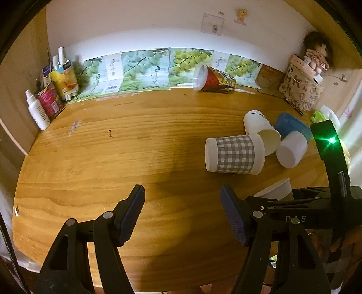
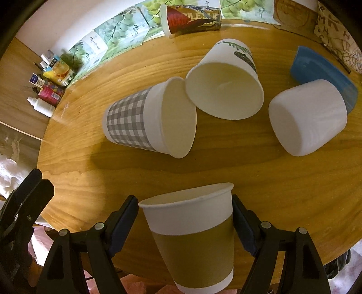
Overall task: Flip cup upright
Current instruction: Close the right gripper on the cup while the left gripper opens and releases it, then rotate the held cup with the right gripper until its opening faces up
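Six cups: brown-sleeve cup (image 2: pixel 192 237), gingham cup (image 2: pixel 144 119), leaf-print cup (image 2: pixel 228 83), plain white cup (image 2: pixel 307 117), blue cup (image 2: pixel 321 70), red printed cup (image 2: pixel 192 19). Two grippers: left gripper (image 1: pixel 183 212), right gripper (image 2: pixel 184 228).

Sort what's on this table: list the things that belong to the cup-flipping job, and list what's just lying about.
Job:
- brown-banded cup, between the right claw fingers, mouth up
- checked cup, on its side
- leaf-print cup, on its side
- plain white cup, tipped over
- red cup, on its side by the wall

Lying about:
- blue lid
- bottles
- doll
- patterned bag

The left tool (image 1: pixel 182 212) hung with jaws spread wide, while the right tool (image 2: pixel 185 222) gripped something between its jaws.
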`<state>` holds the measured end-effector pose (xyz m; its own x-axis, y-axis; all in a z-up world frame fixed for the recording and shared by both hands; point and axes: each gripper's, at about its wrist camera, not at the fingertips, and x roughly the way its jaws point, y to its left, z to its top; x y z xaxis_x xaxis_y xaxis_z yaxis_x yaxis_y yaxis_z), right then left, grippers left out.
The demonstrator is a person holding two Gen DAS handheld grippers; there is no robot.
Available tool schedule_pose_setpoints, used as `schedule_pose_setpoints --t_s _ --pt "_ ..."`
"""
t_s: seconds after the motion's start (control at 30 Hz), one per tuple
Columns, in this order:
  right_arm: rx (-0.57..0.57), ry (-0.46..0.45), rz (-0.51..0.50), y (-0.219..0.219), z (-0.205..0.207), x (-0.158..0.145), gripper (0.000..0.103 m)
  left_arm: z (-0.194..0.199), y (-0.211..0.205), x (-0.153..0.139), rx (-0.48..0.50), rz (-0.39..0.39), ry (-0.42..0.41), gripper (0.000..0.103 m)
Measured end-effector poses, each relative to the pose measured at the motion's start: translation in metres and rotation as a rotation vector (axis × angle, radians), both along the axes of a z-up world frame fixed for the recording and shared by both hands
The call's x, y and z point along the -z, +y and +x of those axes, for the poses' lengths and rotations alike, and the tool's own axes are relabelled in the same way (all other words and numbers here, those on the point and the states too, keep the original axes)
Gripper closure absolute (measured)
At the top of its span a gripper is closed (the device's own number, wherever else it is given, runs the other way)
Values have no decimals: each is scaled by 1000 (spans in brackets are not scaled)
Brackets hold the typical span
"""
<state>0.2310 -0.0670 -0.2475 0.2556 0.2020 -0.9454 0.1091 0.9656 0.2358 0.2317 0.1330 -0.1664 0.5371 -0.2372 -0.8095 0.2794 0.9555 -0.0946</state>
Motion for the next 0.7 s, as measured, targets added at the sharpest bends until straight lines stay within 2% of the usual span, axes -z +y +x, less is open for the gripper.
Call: schedule_pose_setpoints --t_s 0.17,0.2,0.4,0.7 --pt "11 12 -1 4 1 2 23 1 -1 0 30 5 -5 30" --pt "12 13 -5 4 0 1 28 1 0 0 34 6 -7 30" --pt "-1 5 -30 8 0 -2 29 2 0 -2 49 2 -19 30" --pt "-20 -82 -63 15 -7 -17 31 -2 -5 -9 77 -3 -39 30"
